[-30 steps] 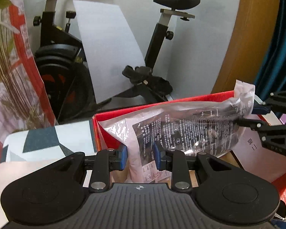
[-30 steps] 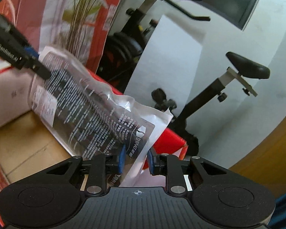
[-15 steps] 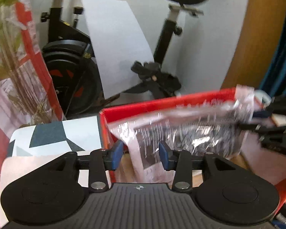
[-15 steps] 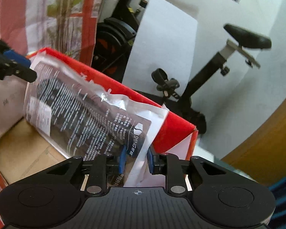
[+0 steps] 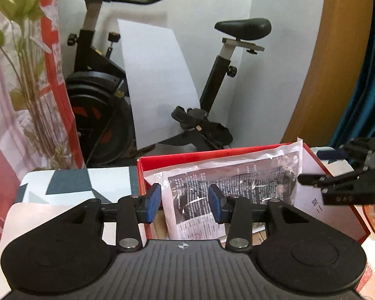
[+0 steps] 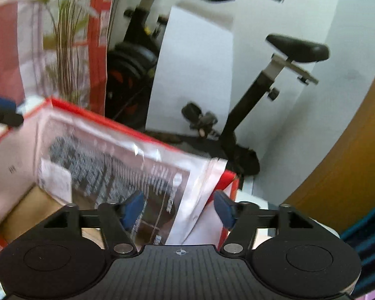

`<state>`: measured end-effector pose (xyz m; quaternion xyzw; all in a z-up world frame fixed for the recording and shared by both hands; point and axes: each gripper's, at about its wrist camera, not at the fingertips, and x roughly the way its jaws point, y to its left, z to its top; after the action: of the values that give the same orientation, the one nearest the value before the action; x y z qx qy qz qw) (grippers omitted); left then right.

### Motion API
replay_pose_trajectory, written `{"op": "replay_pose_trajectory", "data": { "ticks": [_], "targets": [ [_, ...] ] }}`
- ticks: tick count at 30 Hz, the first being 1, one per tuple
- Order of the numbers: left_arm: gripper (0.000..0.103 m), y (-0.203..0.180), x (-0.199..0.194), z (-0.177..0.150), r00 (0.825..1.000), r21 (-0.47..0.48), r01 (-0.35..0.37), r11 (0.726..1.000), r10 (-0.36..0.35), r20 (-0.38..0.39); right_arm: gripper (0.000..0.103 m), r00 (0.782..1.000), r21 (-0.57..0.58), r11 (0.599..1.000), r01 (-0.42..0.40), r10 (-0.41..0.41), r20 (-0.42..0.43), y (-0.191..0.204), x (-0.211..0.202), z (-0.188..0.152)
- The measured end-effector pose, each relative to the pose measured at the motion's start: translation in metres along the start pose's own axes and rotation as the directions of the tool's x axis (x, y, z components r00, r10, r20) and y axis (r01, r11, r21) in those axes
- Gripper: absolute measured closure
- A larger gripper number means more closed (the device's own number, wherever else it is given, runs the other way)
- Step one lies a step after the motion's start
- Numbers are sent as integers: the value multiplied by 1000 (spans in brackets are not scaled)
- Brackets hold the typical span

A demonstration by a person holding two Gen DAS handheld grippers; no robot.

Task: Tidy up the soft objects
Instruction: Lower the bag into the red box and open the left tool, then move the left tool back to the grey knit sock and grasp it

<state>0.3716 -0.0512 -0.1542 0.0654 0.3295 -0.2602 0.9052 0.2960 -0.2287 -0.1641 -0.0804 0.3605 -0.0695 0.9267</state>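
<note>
A clear plastic bag (image 5: 237,182) with black print and a dark soft item inside leans against the far wall of the red cardboard box (image 5: 212,152). My left gripper (image 5: 185,203) is open just in front of the bag's left end, its blue pads clear of the plastic. My right gripper (image 6: 178,208) is at the bag's (image 6: 112,165) other end. Its jaws are opening, with the bag's corner between the pads but not pressed. Each gripper appears in the other's view: the right gripper (image 5: 312,166) at the right edge, the left gripper (image 6: 0,112) at the far left.
Behind the red box (image 6: 137,130) stand a black exercise bike (image 5: 212,125) and a leaning white board (image 5: 157,80). A red plant-printed sheet (image 5: 25,87) hangs at the left. A grey-and-white patterned cloth (image 5: 75,182) lies left of the box. A teal curtain (image 5: 367,87) hangs right.
Both grippers have let go of the bag, left first, then right. The bag has dropped lower into the red box. The left gripper has drawn back and up.
</note>
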Motion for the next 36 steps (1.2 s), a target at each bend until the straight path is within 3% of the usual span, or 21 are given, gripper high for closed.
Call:
{"op": "replay_pose_trajectory", "data": {
  "ticks": [2,4,6,7,14,19,25,36],
  "targets": [
    [54,-5,-13,-4,1000,-1,-15,1000,15,12,42,1000,29,999,-17,17,22,-4,-15,3],
    [49,-10,-28,-11,999,-5,-20,1000,20,30,33,998,62,997,-50,47,50,-5,-33,2],
    [46,-15,-44,-19,999,-14,-16,1000,17,42,17,993,79,993,-84,78,86,-4,-51,-4],
    [45,-18,-52,-25,999,-20,-13,1000,14,43,15,991,84,992,-98,89,99,-2,-60,-8],
    [45,-32,-97,-68,998,-38,-15,999,17,65,15,980,104,983,-148,132,149,14,-106,-49],
    [45,-28,-120,-103,995,-102,-37,994,46,83,16,974,148,976,-162,134,181,23,-129,-84],
    [45,-25,-137,-149,995,-106,-68,992,75,68,14,972,151,982,-110,75,223,33,-150,-123],
    [46,-13,-114,-208,993,-259,-95,961,74,-91,21,996,231,969,-86,75,57,32,-142,-197]
  ]
}}
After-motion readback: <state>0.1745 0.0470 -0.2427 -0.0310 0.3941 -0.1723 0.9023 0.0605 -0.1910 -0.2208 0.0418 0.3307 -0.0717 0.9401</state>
